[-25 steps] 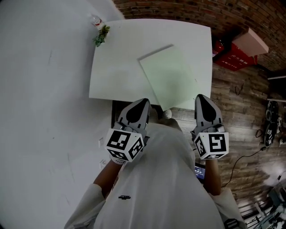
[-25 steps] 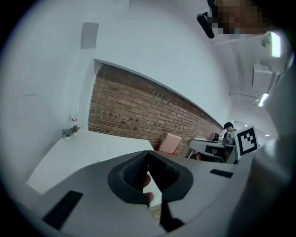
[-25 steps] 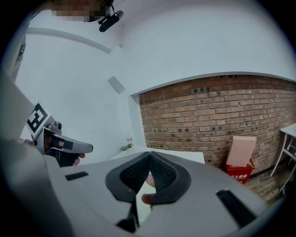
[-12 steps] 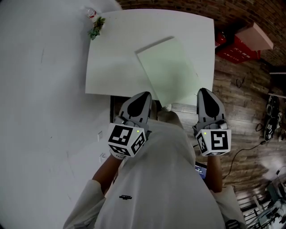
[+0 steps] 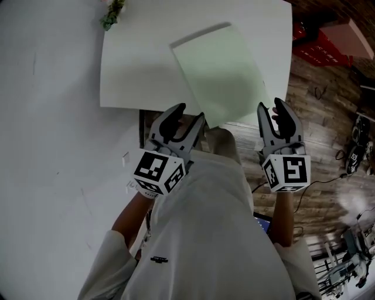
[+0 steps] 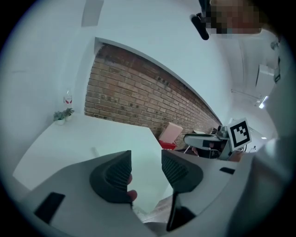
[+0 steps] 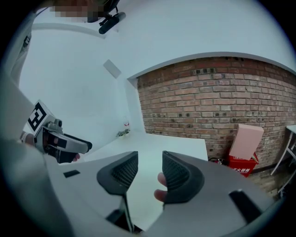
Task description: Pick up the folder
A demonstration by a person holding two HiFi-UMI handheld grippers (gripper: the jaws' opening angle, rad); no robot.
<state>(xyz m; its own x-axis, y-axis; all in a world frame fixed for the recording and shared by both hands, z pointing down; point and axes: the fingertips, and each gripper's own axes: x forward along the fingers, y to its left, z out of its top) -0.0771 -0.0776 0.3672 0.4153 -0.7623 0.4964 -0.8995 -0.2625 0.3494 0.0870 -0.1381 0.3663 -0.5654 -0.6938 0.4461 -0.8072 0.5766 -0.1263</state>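
Note:
A pale green folder (image 5: 217,73) lies slanted on the white table (image 5: 135,76), and its near corner juts over the table's front edge. My left gripper (image 5: 190,111) hovers just short of that edge, left of the corner. My right gripper (image 5: 270,104) is to the corner's right, over the floor. Both pairs of jaws have just been opening and now stand apart with nothing between them. In the left gripper view the open gripper (image 6: 145,157) frames the folder (image 6: 148,185) beyond it. Over the right gripper (image 7: 150,164) the table (image 7: 175,143) shows.
A small potted plant (image 5: 111,12) stands at the table's far left corner. A red crate (image 5: 316,47) and a pink box (image 5: 351,38) sit on the wooden floor by the brick wall (image 7: 222,102). Cables lie on the floor at right.
Both grippers went from shut to open. Both have moved forward and down toward the table's front edge, on either side of the folder's overhanging corner.

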